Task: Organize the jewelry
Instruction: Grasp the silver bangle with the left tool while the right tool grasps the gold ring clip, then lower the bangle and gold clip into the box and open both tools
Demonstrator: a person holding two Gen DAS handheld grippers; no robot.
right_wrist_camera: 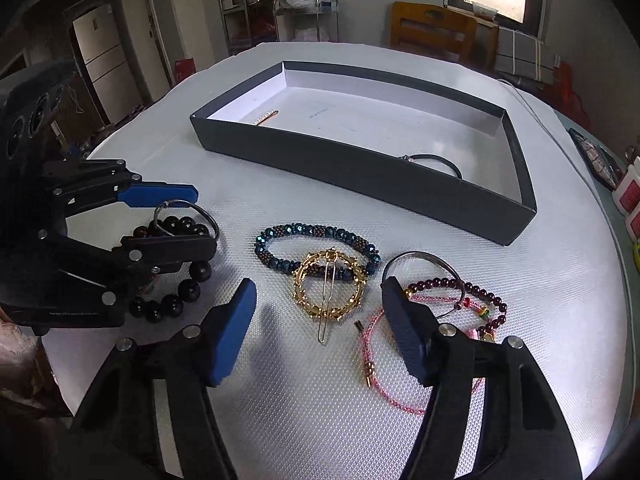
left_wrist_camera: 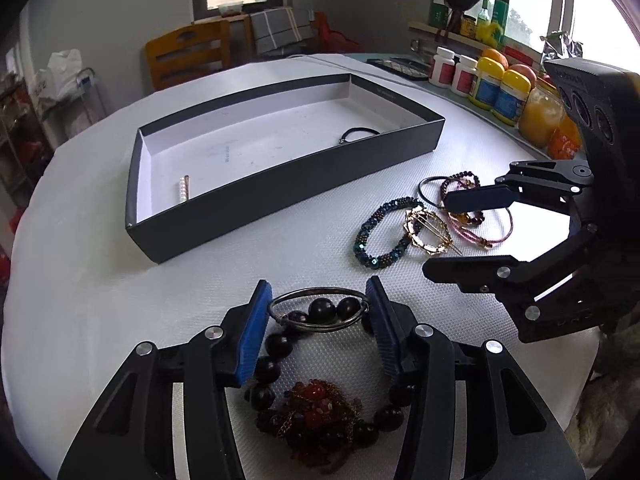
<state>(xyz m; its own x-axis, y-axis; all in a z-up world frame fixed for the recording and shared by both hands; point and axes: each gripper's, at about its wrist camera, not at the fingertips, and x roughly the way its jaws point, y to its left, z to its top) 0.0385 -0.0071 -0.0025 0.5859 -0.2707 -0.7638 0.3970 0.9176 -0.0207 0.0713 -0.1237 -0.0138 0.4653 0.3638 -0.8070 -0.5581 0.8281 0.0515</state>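
Bench (right_wrist_camera: 320, 380) covered in white textured matting is carrying everything, and the long dark box (left_wrist_camera: 280, 168) is lying across its far side, open side up so pieces can be dropped in from above. Its pale floor is already holding a pearl hair clip (left_wrist_camera: 184, 188) toward one end and a black hair tie (left_wrist_camera: 360, 133) toward the other, so by my reading the sorting is only beginning.

Nearer, the loose jewelry is waiting in two clusters. The left gripper (left_wrist_camera: 318, 308) is hovering over the first, its jaws spread and bracketing a thin metal bangle (left_wrist_camera: 318, 312) that is lying across a string of large dark beads (left_wrist_camera: 268, 368); the blue pads are sitting just outside the ring on either side, seemingly lined up to pinch it, though I cannot tell whether they are touching it. A reddish tangle of chain and stones (left_wrist_camera: 320, 412) is sitting inside the bead loop, below the jaws.

The right gripper (right_wrist_camera: 320, 320) is holding its jaws wide apart over the second cluster, gripping nothing. A gold round barrette (right_wrist_camera: 330, 286) is lying between them, overlapping a blue beaded bracelet (right_wrist_camera: 316, 240), while the right finger is covering part of a pink cord bracelet (right_wrist_camera: 374, 364), a garnet bead strand (right_wrist_camera: 472, 292) and a plain wire hoop (right_wrist_camera: 424, 258). The barrette looks the likeliest target, being centred in the gap
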